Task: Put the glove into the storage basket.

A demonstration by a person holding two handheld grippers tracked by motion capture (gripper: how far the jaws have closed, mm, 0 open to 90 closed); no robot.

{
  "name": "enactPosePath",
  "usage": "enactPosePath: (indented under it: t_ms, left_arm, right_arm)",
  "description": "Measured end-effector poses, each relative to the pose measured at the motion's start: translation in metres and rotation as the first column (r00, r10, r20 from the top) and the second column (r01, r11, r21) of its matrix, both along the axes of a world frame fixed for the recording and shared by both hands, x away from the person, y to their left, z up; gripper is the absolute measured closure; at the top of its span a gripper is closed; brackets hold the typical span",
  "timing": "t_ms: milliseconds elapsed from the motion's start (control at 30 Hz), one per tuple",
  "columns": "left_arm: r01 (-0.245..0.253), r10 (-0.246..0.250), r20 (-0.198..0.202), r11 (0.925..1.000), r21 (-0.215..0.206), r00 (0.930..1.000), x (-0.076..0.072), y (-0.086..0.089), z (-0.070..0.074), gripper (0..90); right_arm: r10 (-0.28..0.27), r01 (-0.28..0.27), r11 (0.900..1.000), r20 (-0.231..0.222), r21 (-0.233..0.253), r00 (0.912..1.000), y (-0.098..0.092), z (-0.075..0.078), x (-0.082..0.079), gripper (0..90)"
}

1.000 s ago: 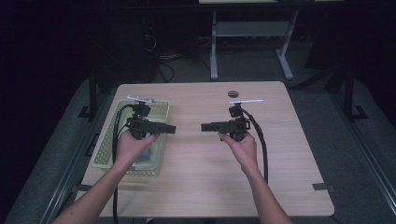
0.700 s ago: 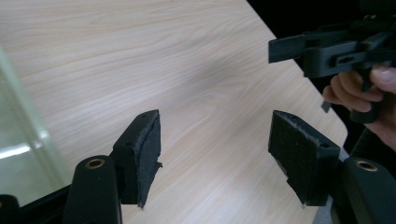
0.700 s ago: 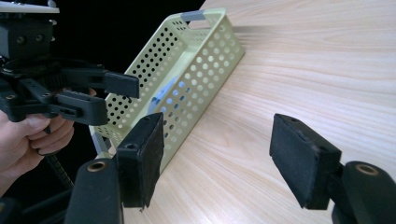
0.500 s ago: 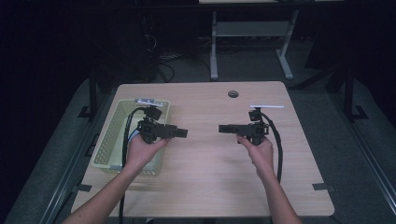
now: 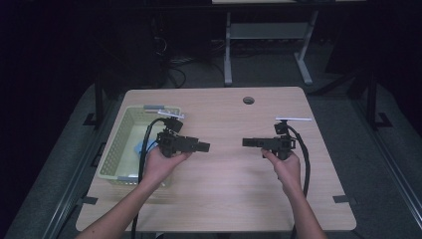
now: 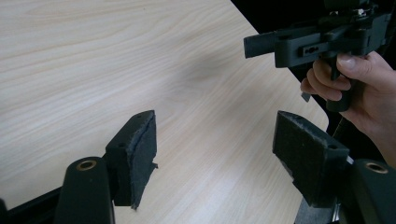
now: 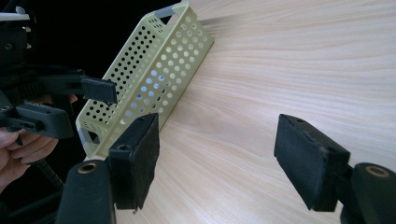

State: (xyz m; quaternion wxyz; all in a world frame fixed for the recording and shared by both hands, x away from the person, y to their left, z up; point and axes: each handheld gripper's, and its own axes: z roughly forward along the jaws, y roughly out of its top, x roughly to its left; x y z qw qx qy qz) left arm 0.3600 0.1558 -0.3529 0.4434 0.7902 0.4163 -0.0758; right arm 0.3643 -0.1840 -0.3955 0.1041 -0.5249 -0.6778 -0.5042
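Two grippers are all I have in hand, and both hang over bare wood with nothing between their jaws. My left gripper [image 5: 203,147] sits just right of the basket [image 5: 112,154], held off the table, its jaws pointing toward the middle of the board. In the left gripper view those jaws stand wide apart, the foam pads [image 6: 139,149] facing each other across plain tabletop, released and empty. My right gripper [image 5: 248,142] mirrors it from the other side, jaws aimed back at the left one, the two tips near each other but with a clear gap of table [image 5: 224,199] between them. The right gripper view shows the same wide spread, pads [image 7: 140,156] parted over wood grain, nothing gripped.

Nearest to my left hand [image 5: 161,167] is the pale green basket with its perforated walls, lying along the left edge of the table. Something light blue [image 5: 140,148] lies inside it, mostly hidden behind the left gripper and its cable; I cannot tell what it is. In the right gripper view the basket's long side [image 7: 154,79] runs up to the left, with the left gripper [image 7: 100,89] in front of it.

My right hand [image 5: 286,167] holds its gripper over the table's right half. One small round hole [image 5: 248,100] sits near the table's far edge.
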Motion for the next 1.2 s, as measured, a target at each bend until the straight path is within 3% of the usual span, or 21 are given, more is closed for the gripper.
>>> enactPosePath:
  t_ms: [367,667,733,1200]
  left_arm:
    - [0.025,-0.024,0.017,0.9986,-0.045,0.9996,-0.005,-0.009,-0.002,27.4]
    - [0.043,-0.042,0.022,0.9982,-0.041,0.9989,-0.009,-0.015,-0.008,26.8]
    - [0.045,-0.044,0.021,0.9981,-0.041,0.9988,-0.01,-0.017,-0.01,26.6]
    - [0.074,-0.074,0.004,0.995,-0.068,0.9973,-0.019,-0.026,-0.031,26.6]
  right_arm:
    - [-0.015,0.014,1.0,-0.01,-0.014,0.9998,-0.016,-0.007,-0.007,30.3]
    - [-0.033,0.033,0.999,-0.023,0.002,0.9992,-0.028,-0.015,-0.014,30.0]
    - [-0.039,0.039,0.999,-0.023,-0.014,0.999,-0.033,-0.017,-0.016,29.9]
    - [-0.068,0.068,0.998,-0.049,-0.01,0.9965,-0.052,-0.032,-0.025,29.2]
